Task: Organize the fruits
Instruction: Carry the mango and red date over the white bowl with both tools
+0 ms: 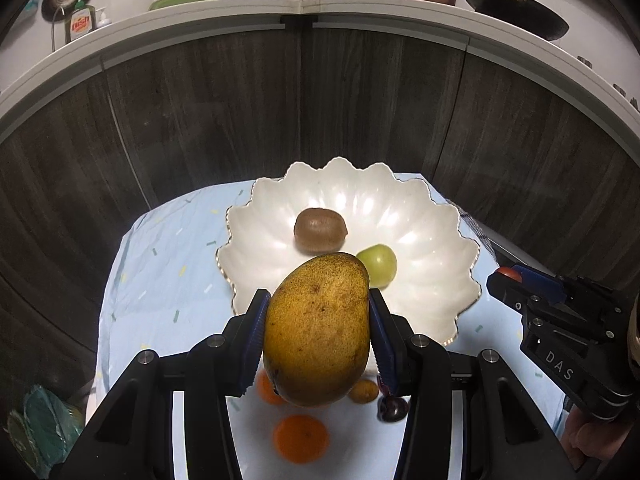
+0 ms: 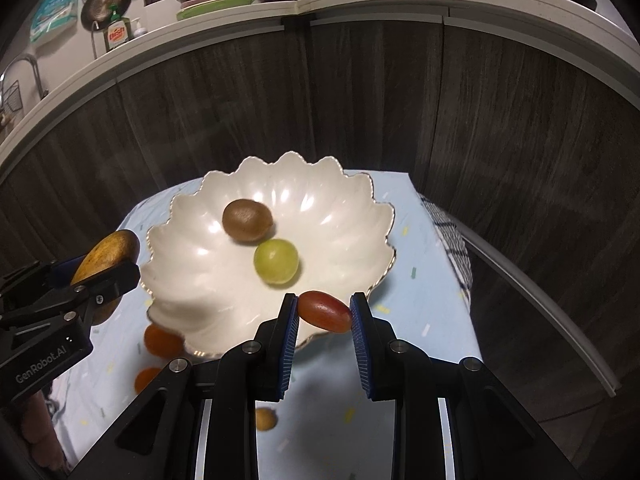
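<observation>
A low table under a pale blue cloth (image 1: 160, 280) is set against dark wood-grain cabinet fronts, with a white counter edge above bearing pans, plates and a dish-soap bottle (image 1: 82, 23); a scalloped white bowl (image 2: 192, 280) is stood on the cloth, and a kiwi (image 1: 320, 229) and a green fruit (image 1: 378, 266) are seen lying inside it, just beside each other.

The left gripper (image 1: 318, 330) is pitched steeply down toward the near rim of the bowl, and its blue pads are clamped on a mango (image 1: 320, 330) held above the cloth; the mango's long axis is run away from the camera, its narrower end pointed toward the bowl. The right gripper (image 2: 325, 312) is pitched down likewise, at the bowl's near right edge, and its pads are closed on a small red oblong fruit (image 2: 325, 312), gripped end to end so that its long axis lies across the jaws, tilted slightly down to the right.

In the left view, two oranges (image 1: 301, 437), a small yellow-brown fruit (image 1: 364, 390) and a dark purple fruit (image 1: 392, 406) are shown on the cloth under the mango, and the person's hand (image 1: 580, 444) behind the right gripper; the purple fruit is not seen in the right view, where a checked cloth (image 2: 452, 236) at the table's right edge is shown.
</observation>
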{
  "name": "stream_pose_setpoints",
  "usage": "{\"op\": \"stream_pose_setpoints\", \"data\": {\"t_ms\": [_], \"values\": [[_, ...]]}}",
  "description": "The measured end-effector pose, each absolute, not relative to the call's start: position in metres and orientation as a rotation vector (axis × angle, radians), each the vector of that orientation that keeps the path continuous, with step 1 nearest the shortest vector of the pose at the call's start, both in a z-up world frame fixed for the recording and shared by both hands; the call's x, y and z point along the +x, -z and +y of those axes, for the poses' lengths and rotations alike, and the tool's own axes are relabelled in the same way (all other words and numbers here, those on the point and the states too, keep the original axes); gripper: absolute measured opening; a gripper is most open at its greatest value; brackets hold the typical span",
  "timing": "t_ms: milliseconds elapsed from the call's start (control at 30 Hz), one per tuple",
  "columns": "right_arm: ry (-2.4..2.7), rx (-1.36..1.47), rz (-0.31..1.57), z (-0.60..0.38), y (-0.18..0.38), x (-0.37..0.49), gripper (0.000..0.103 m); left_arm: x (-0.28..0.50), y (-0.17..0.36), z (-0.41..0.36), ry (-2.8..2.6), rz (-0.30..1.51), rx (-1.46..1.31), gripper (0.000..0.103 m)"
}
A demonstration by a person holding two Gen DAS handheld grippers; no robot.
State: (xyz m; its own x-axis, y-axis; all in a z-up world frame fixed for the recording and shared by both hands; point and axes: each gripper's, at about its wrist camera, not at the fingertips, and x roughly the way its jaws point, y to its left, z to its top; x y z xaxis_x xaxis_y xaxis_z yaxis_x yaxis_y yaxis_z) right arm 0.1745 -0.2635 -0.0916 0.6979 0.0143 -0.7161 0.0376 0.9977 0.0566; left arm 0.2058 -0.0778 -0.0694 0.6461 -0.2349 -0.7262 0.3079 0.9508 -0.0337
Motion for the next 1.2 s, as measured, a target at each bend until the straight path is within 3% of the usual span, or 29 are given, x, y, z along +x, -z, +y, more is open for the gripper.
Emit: {"op": "stream_pose_setpoints", "data": {"t_ms": [1200], "values": [[0.016, 0.096, 0.852, -0.277, 0.124, 0.260, 0.028, 0.275, 0.116, -0.091, 0.290, 0.914, 0.073, 0.047]]}}
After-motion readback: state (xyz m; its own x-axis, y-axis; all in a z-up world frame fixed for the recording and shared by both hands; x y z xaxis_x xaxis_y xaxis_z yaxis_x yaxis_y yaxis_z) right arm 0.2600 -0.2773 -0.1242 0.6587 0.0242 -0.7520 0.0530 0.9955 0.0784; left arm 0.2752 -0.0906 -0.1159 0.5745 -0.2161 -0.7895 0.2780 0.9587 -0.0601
